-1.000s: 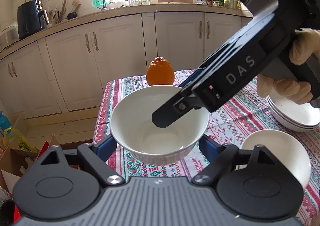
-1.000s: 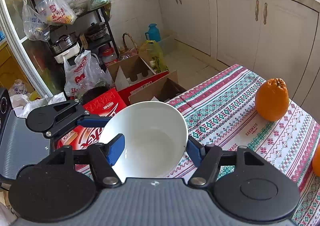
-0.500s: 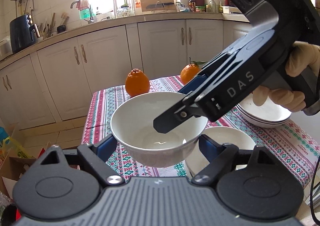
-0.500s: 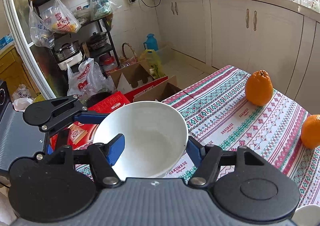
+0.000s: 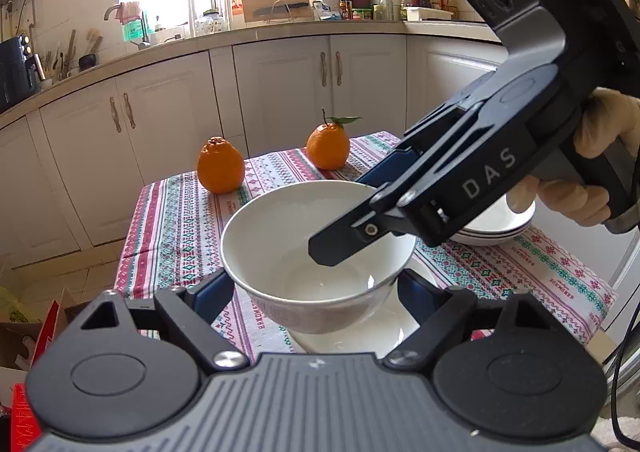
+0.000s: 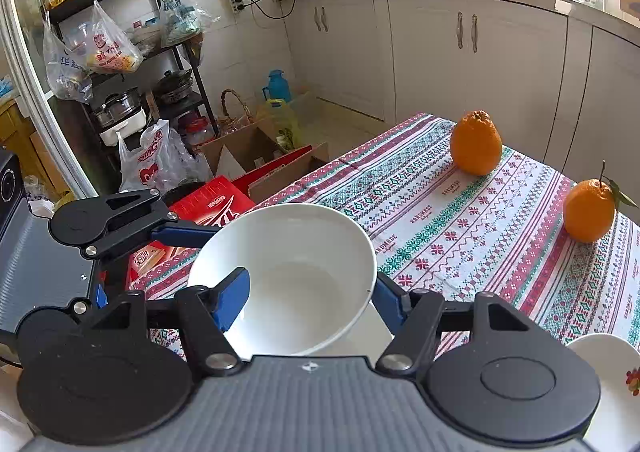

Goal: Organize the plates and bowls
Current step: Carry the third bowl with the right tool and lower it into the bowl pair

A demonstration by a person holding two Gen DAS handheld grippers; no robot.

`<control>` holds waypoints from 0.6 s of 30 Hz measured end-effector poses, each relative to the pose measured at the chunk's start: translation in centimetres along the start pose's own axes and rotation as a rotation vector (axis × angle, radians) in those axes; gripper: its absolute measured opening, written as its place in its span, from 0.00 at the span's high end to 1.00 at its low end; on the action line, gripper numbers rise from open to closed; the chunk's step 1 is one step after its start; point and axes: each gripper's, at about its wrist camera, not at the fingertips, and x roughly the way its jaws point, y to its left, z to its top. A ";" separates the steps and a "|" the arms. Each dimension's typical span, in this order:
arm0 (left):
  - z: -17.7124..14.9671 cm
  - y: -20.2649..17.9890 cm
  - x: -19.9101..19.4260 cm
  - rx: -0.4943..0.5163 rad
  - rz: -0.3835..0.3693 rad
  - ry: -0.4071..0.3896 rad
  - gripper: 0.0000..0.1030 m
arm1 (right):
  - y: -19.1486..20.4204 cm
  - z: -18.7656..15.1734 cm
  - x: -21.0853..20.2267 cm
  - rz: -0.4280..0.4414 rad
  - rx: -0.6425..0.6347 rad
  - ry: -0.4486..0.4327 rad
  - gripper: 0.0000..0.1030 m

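Bowl [image 5: 316, 256] hangs in the air, your left gripper [image 5: 316, 290] clamped across its sides from 6 o'clock and your right gripper [image 5: 360, 212] pinching its rim at 2 o'clock. Second bowl [image 5: 352, 332] sits right underneath, so I'd guess you just lower straight down; plate stack [image 5: 496, 224] stays off at 3 o'clock.

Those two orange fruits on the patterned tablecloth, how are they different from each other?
The knob-topped orange fruit has a bumpy raised neck and no leaf; the stemmed orange fruit carries a thin stalk with green leaves. The knob-topped one looks pear-shaped, the stemmed one rounder. Both are bright orange and stand upright and apart on the striped tablecloth.
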 end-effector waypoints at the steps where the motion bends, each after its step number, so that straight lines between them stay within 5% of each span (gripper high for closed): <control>1: 0.0 -0.1 0.1 0.001 -0.003 0.002 0.14 | -0.1 -0.2 -0.1 -0.003 0.004 0.001 0.30; 18: -1.0 -1.4 1.6 -0.003 -0.045 0.063 0.14 | -1.0 -2.6 0.3 -0.018 0.038 0.037 0.30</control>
